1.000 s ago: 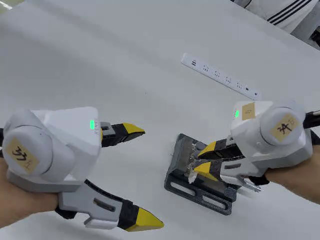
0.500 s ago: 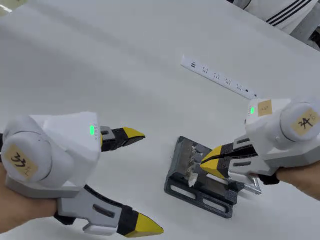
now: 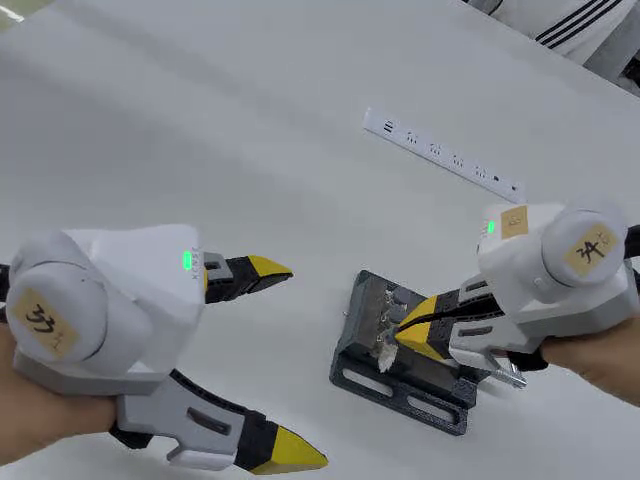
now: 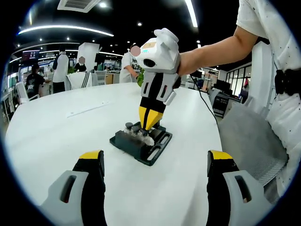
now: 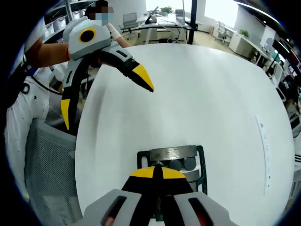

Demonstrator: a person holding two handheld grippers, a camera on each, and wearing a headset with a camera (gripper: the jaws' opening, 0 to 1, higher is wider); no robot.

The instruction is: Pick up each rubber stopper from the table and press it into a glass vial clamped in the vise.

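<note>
The white table point(image 3: 250, 120) is bare across its left and far side, with wide open room around the work; its far edge runs along the upper right. The left gripper point(image 3: 305, 365) hangs over bare tabletop at the near left, jaws spread wide and holding nothing, well apart from the vise. The right gripper point(image 3: 402, 330) points down onto the black vise point(image 3: 400, 385), its yellow tips pressed together; I cannot tell if anything is pinched between them. A power strip point(image 3: 440, 155) lies beyond, near the far edge. The clamped glass vials point(image 4: 129, 128) stand upright, two topped by dark stoppers point(image 5: 190, 163).
</note>
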